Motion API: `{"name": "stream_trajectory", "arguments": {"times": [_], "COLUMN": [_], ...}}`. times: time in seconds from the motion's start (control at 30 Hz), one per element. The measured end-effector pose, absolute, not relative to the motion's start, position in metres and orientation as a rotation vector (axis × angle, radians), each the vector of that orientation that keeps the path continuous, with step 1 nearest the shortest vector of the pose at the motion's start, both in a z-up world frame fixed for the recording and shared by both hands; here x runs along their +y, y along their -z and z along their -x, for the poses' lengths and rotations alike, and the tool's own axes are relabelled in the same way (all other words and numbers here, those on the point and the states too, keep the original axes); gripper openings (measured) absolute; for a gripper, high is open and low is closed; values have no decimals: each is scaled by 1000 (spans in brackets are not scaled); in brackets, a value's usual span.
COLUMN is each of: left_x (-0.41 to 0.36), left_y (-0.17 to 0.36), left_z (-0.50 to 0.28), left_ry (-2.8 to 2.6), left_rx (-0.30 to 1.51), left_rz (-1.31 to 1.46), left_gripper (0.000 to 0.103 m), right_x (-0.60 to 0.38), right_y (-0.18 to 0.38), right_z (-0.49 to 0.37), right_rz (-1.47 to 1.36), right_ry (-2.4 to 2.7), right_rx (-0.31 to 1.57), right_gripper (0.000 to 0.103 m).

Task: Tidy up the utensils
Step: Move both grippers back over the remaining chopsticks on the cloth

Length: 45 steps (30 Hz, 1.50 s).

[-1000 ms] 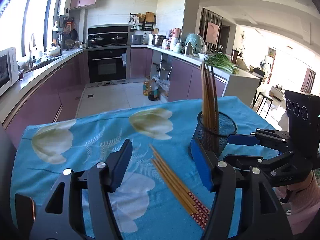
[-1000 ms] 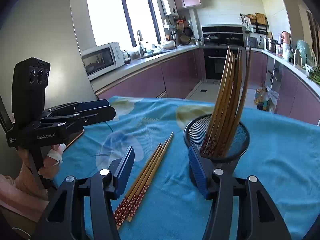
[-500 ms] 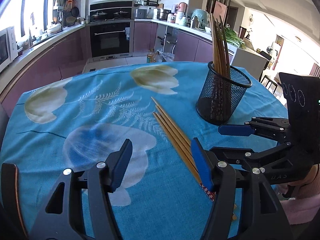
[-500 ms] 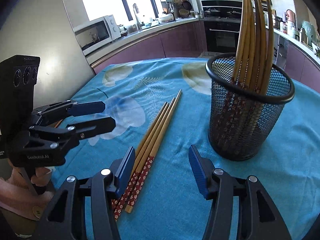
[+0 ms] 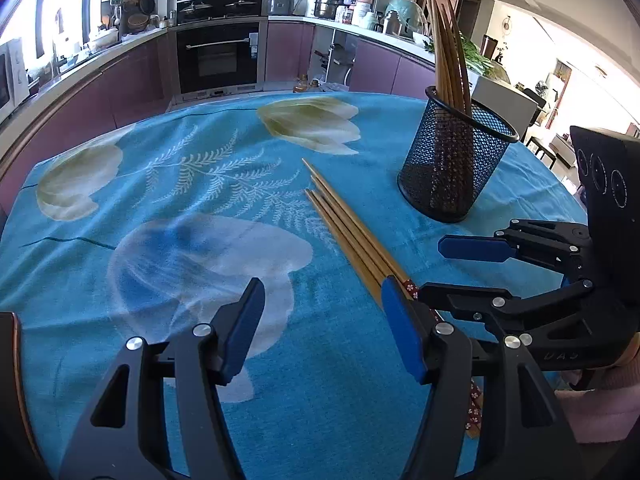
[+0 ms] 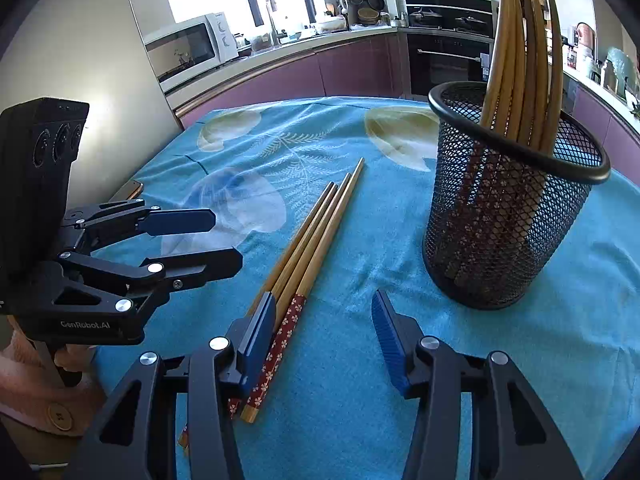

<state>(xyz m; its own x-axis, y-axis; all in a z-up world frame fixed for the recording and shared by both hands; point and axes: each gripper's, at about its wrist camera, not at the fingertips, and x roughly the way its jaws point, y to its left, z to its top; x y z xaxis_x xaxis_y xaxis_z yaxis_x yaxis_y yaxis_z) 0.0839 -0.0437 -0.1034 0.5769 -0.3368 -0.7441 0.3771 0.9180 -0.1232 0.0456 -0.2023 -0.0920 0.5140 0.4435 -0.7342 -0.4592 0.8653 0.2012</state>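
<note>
Patterned ends of the loose chopsticks [image 5: 352, 236] were hidden behind the left gripper [image 5: 322, 326] in its own view. Chopsticks in the mesh holder [image 6: 508, 216] ran off the top edge. Items on the far kitchen counter [image 5: 360, 28] were too small to identify.

Four loose chopsticks [image 6: 316, 236], one mesh holder [image 6: 508, 216], two grippers [image 6: 324, 316]
</note>
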Motion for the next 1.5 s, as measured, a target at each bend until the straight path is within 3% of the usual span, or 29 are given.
{"name": "stream_trajectory", "arguments": {"times": [0.57,1.07,1.33,1.5], "left_x": [-51,-62,-60,-61], "left_y": [120,125,125,126], "left_z": [-92,-95,-97,-100], "left_ry": [449,431,437,420], "left_rx": [911,919,918,917], "left_rz": [-42,-90,-93,-124], "left_gripper": [60,61,52,40], "right_x": [-206,-209,-209,-204], "right_y": [95,95,95,94], "right_z": [-44,-44,-44,-49], "right_rz": [28,21,26,35], "right_ry": [-515,-515,-515,-513], "right_rx": [900,905,905,903], "right_gripper": [40,40,40,39]}}
